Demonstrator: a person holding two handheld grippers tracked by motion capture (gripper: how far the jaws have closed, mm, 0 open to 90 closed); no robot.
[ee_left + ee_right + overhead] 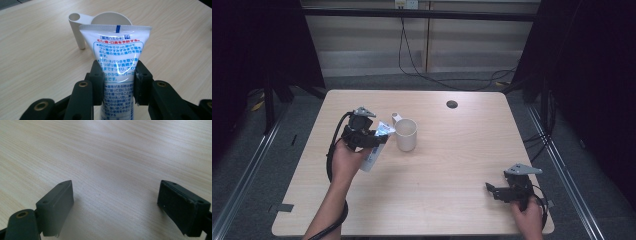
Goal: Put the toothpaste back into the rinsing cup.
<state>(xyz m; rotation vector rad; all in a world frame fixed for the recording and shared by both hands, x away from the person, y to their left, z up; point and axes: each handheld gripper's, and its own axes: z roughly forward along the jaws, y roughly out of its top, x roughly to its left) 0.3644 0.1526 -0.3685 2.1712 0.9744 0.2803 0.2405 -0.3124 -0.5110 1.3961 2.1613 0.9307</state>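
A pale wooden counter (447, 165) stands in a dim room with dark curtains at both sides and cables trailing across the grey floor behind it. On it I count one white cup (406, 134) with a tube-shaped holder on its side, one toothpaste tube (376, 145), and a small dark grommet (452, 104) near the far edge.

The left tool (374, 140) is clamped across the middle of the toothpaste tube (117, 55), its pads pressing the flat sides, and holds it clear of the counter. The tube's long axis runs along the tool's own line, crimped end leading and pointing toward the cup (110, 18), which sits just beyond that end and a little to the right in the high view. The cap end is hidden below the hand. I judge the tube is headed into the cup, so the left hand is the near one.

The right tool (493, 189) rests well apart at the near right corner, its jaws standing wide with nothing but bare wood between them.
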